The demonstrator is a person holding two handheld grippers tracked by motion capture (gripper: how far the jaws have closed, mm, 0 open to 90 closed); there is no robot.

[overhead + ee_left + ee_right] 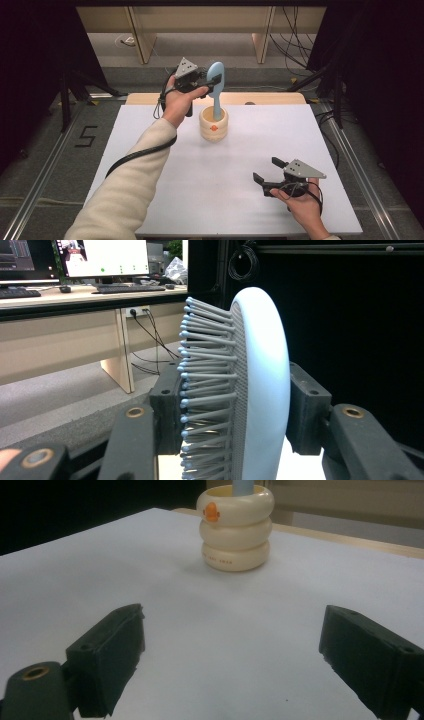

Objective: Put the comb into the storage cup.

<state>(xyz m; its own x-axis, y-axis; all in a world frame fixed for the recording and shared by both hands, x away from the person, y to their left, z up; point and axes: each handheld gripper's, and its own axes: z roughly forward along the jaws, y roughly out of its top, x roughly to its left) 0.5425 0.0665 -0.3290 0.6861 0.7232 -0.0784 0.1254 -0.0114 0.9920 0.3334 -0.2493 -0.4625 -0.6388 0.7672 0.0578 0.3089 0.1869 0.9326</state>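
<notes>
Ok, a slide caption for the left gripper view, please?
Left gripper clamps the pale blue hairbrush across its head, bristles pointing left, desks behind.

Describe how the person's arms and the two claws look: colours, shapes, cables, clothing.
The left claw and right claw are black, each with two blocky jaws with brass-coloured pivot pins and a grey three-cornered plate dotted with dark holes on top. A black cable trails from each. The left arm wears a cream knit sleeve.

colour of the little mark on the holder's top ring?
Orange, on the cream holder; clearest in the right gripper view.
</notes>
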